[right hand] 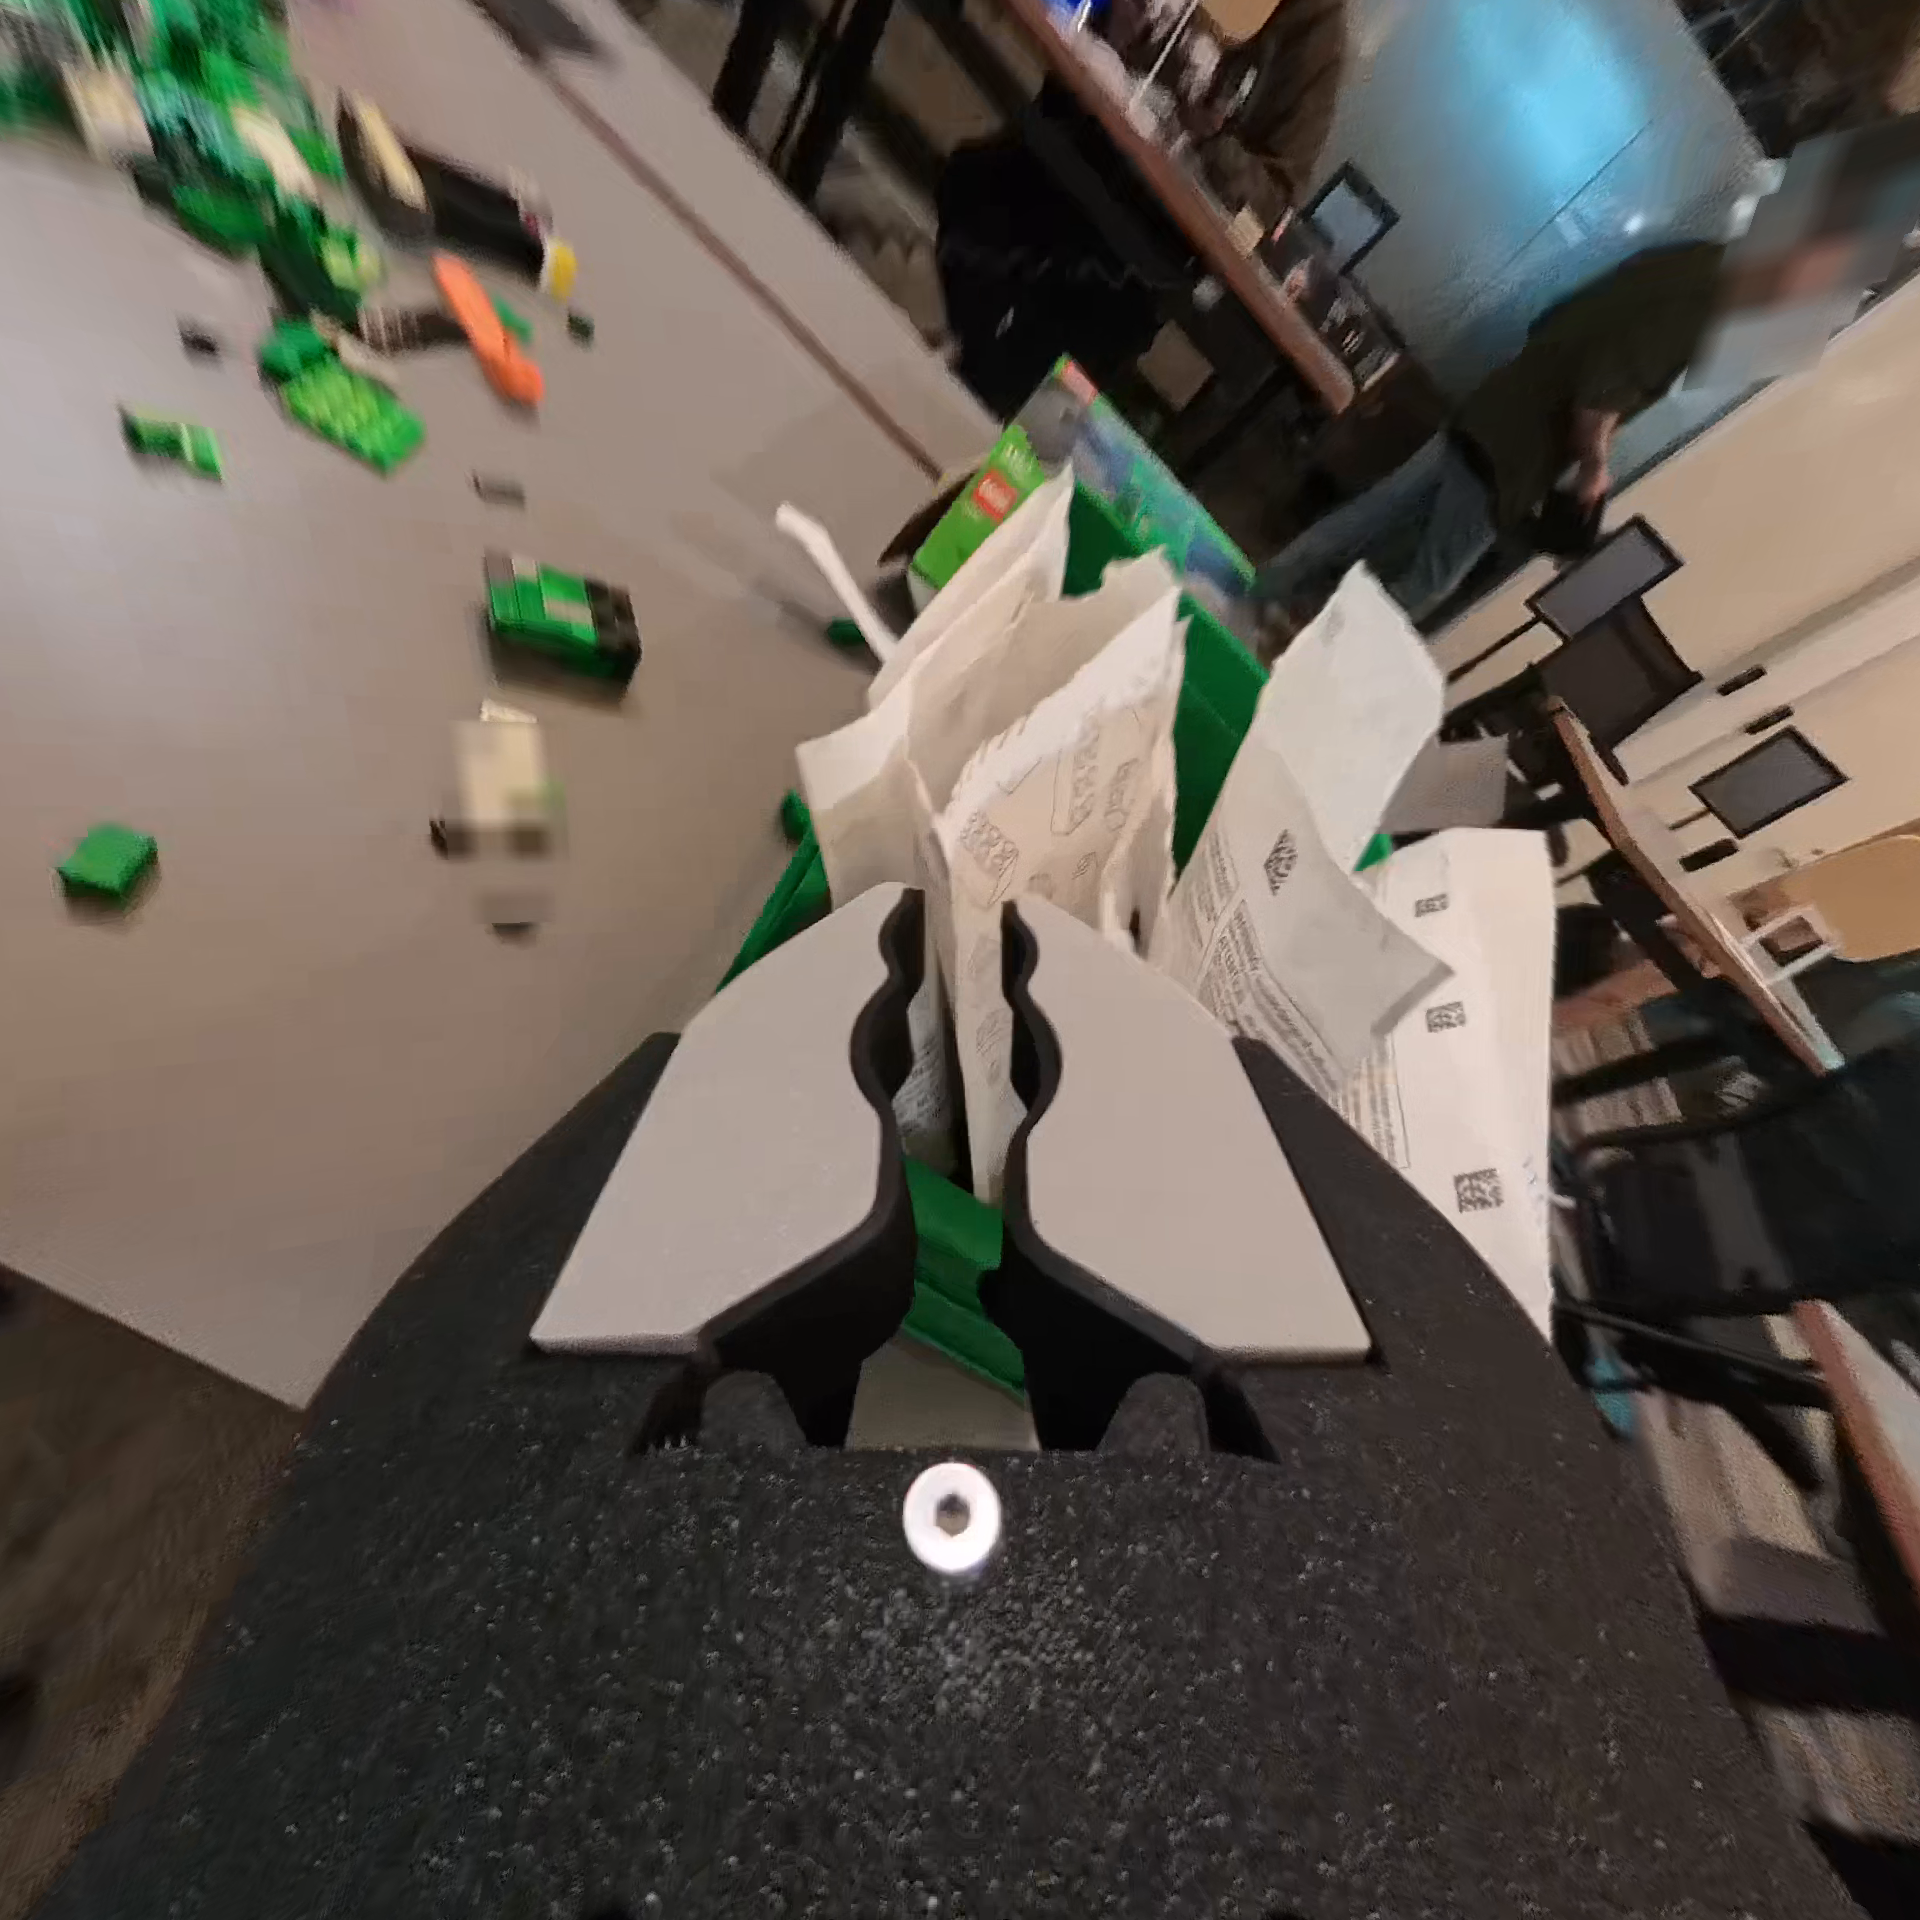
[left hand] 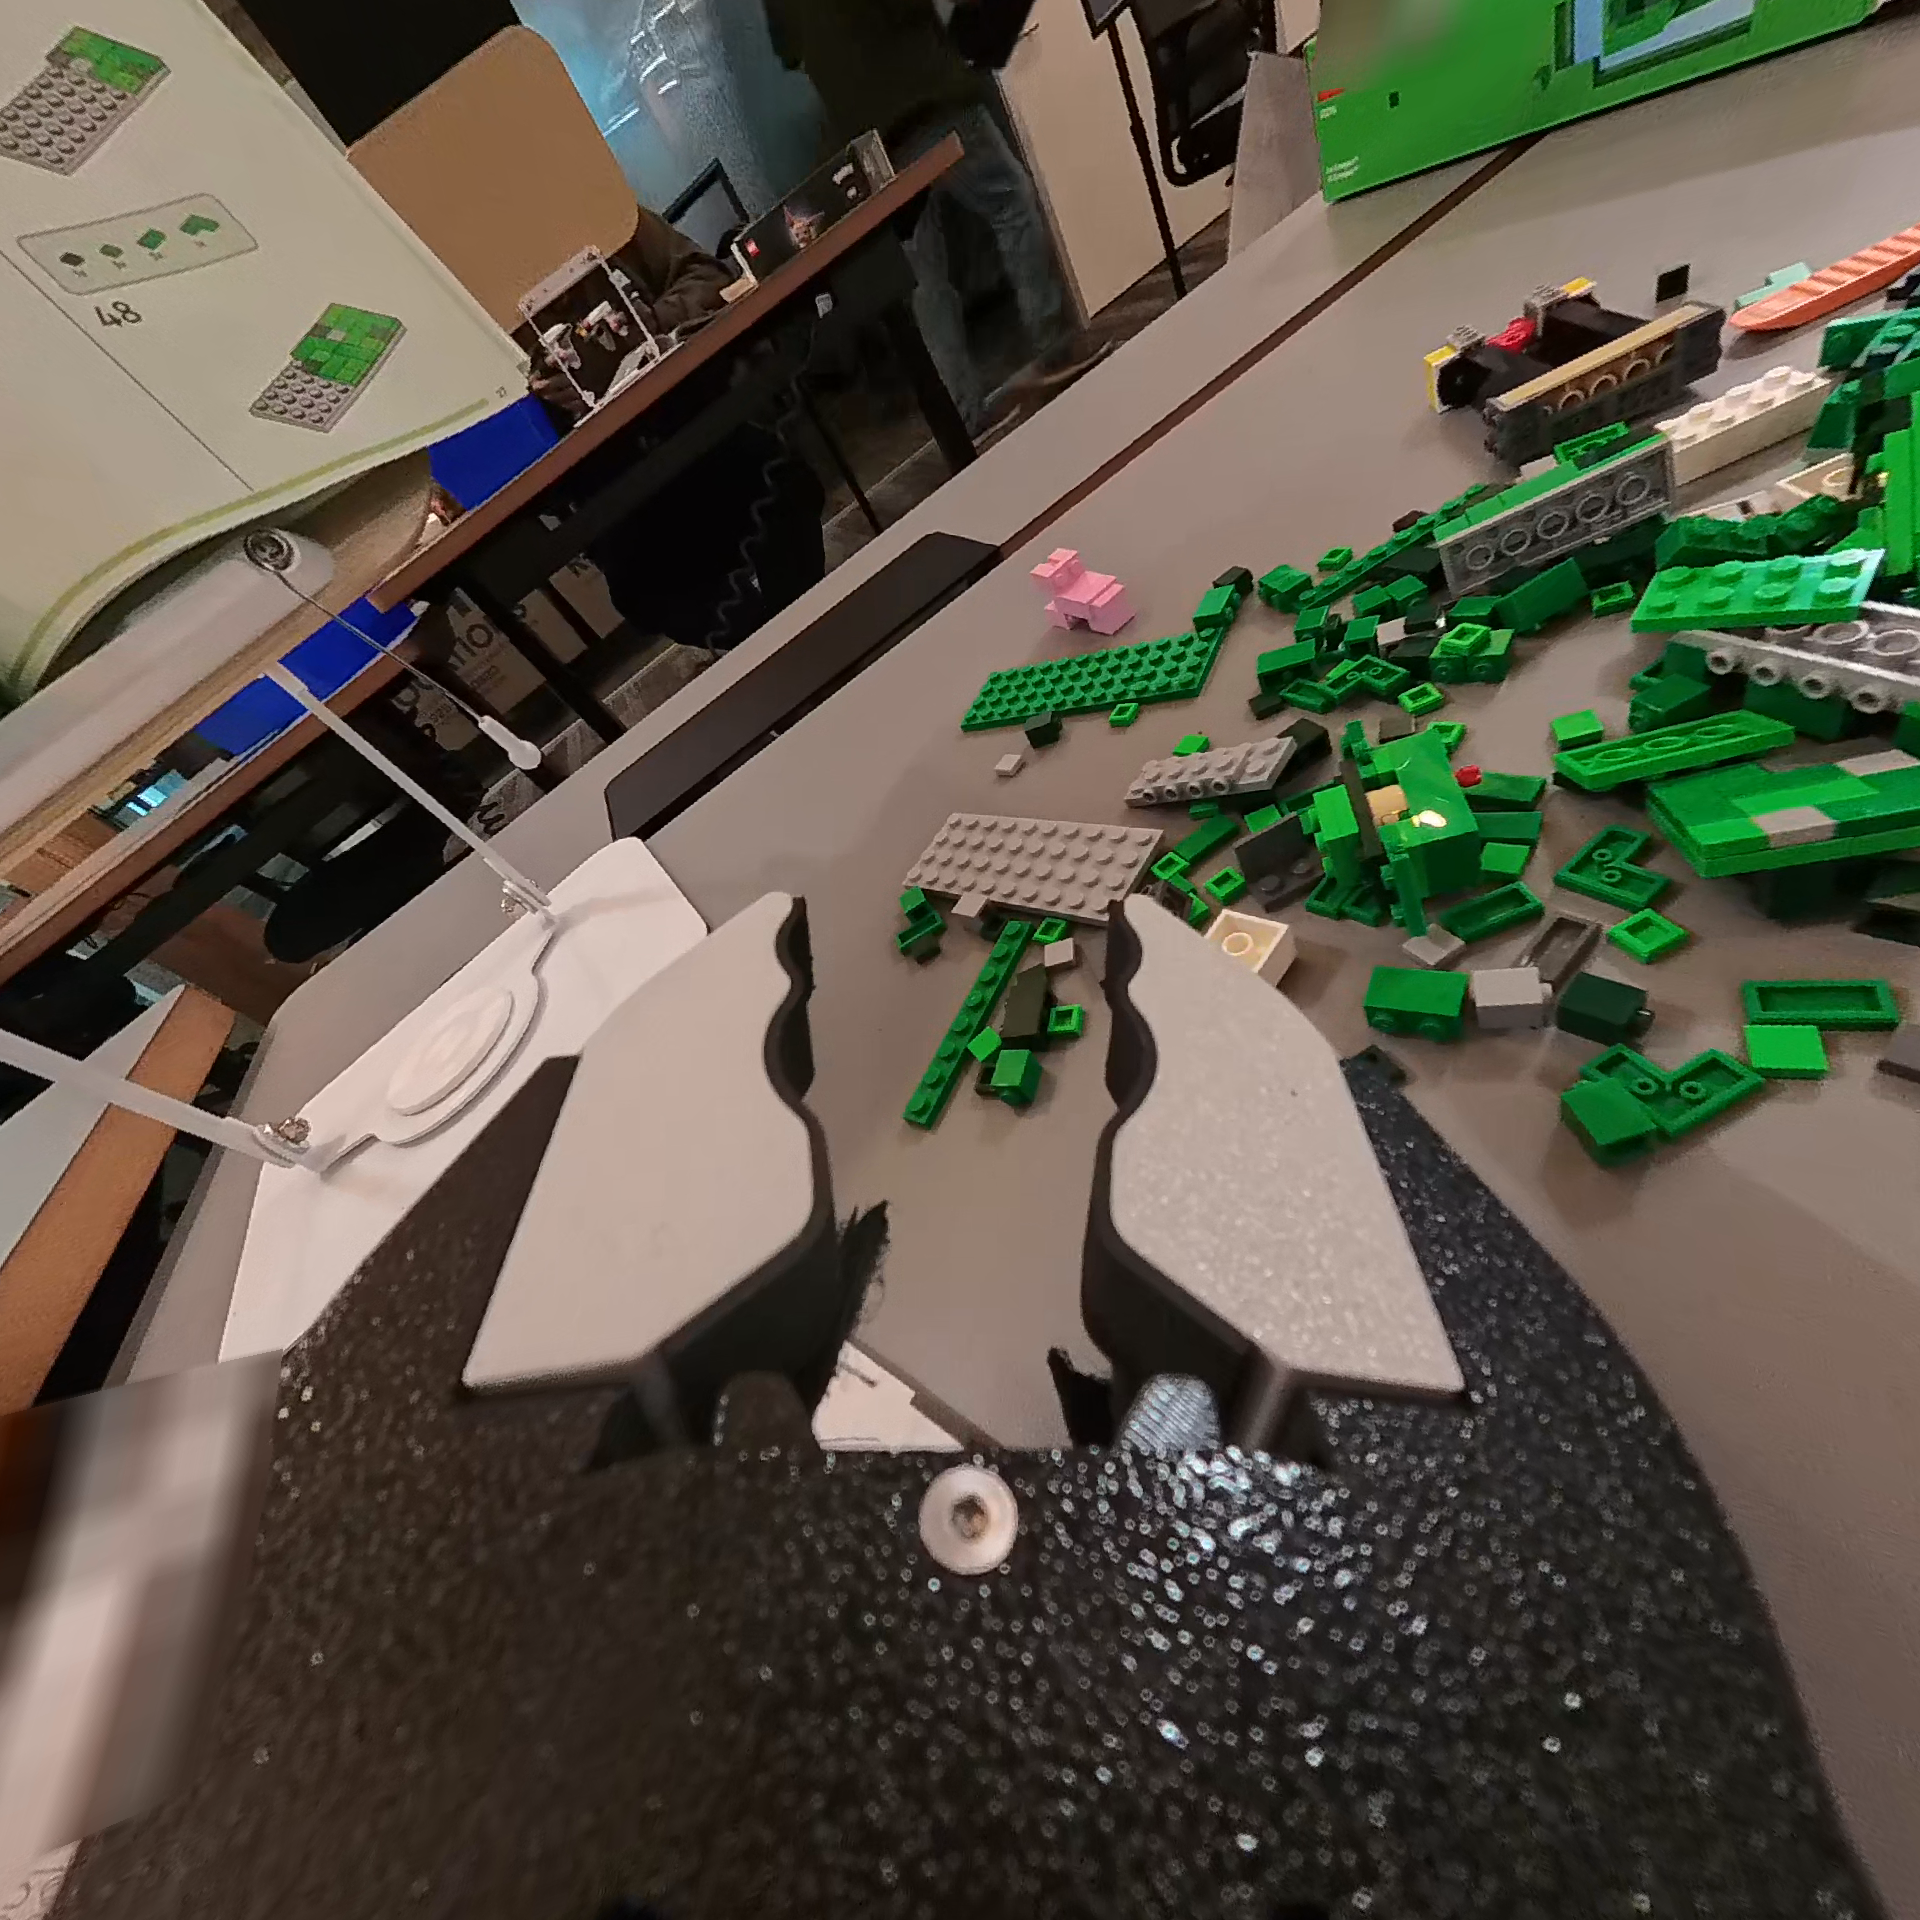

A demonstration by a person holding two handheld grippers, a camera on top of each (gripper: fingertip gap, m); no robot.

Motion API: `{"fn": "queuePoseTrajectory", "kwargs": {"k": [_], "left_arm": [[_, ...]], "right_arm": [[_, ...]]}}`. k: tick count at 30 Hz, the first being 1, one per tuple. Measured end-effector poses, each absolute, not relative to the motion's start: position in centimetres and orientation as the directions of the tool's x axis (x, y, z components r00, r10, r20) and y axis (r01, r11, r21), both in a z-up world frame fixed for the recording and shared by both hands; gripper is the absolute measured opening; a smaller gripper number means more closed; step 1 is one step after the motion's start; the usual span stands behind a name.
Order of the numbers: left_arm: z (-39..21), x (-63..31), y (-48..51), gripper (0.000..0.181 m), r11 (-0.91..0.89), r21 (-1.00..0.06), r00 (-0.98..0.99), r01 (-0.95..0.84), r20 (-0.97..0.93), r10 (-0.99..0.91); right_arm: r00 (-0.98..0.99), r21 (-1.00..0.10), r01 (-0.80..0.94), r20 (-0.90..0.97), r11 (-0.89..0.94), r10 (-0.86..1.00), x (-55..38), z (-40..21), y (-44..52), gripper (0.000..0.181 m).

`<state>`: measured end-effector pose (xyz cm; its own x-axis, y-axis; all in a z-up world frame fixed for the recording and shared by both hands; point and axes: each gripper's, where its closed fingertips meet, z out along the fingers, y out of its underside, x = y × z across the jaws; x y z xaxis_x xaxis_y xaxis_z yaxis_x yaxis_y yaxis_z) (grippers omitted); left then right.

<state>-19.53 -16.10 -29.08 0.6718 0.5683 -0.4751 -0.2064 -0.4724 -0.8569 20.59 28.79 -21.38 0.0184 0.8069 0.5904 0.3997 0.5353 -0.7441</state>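
Observation:
My left gripper (left hand: 961, 920) is open and empty, just above the grey table (left hand: 1558, 1299). Between and beyond its fingertips lie a long thin green plate (left hand: 971, 1023), a few small green bricks and a grey studded plate (left hand: 1034, 864). A cream brick (left hand: 1252, 940) lies by the right fingertip. My right gripper (right hand: 958, 909) is shut on a white printed paper bag (right hand: 982, 1039). The bag stands among other crumpled paper bags (right hand: 1320, 831) in an open green box (right hand: 1210, 686). The right wrist view is motion-blurred.
A big heap of green bricks (left hand: 1714, 665), a wide green plate (left hand: 1101, 670) and a pink figure (left hand: 1081, 592) lie farther right. An open instruction booklet (left hand: 208, 260) rests on a white stand (left hand: 447, 1039) at left. A person (right hand: 1558, 416) stands behind the table. The tips of one gripper are about 60 cm away from the tips of the other. The left tips stand about 7 cm off the long thin green plate (left hand: 971, 1023).

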Motion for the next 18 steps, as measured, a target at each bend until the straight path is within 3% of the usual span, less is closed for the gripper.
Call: {"fn": "queuePoseTrajectory", "kwargs": {"k": [3,7,11,12,13,15,18], "left_arm": [[-29.0,-19.5,-16.1,0.054,-0.466,-0.861,0.672,-0.205,-0.470,0.573],[-29.0,-19.6,-16.2,0.054,-0.463,-0.863,0.671,-0.202,-0.467,0.576],[-29.0,-19.6,-16.2,0.054,-0.467,-0.861,0.669,-0.203,-0.470,0.576],[-29.0,-19.6,-16.2,0.054,-0.467,-0.861,0.668,-0.202,-0.470,0.577],[-29.0,-19.6,-16.2,0.054,-0.466,-0.862,0.668,-0.202,-0.469,0.578],[-29.0,-19.6,-16.3,0.054,-0.465,-0.863,0.667,-0.200,-0.467,0.581],[-29.0,-19.7,-16.3,0.054,-0.465,-0.863,0.665,-0.198,-0.467,0.583]], "right_arm": [[0.116,-0.819,0.312,0.535,0.481,0.837,21.5,-19.6,29.5,0.022],[0.211,-0.783,0.440,0.566,0.439,0.797,21.8,-21.0,32.2,0.029],[0.294,-0.743,0.543,0.604,0.390,0.741,20.8,-22.4,34.8,0.025],[0.291,-0.724,0.562,0.625,0.400,0.724,20.5,-22.7,35.0,0.016],[0.259,-0.689,0.578,0.663,0.437,0.703,20.1,-22.9,34.9,0.001],[0.129,-0.557,0.600,0.776,0.574,0.618,19.5,-23.5,34.0,0.000],[-0.049,-0.250,0.658,0.927,0.711,0.371,19.4,-24.2,33.8,0.000]]}}
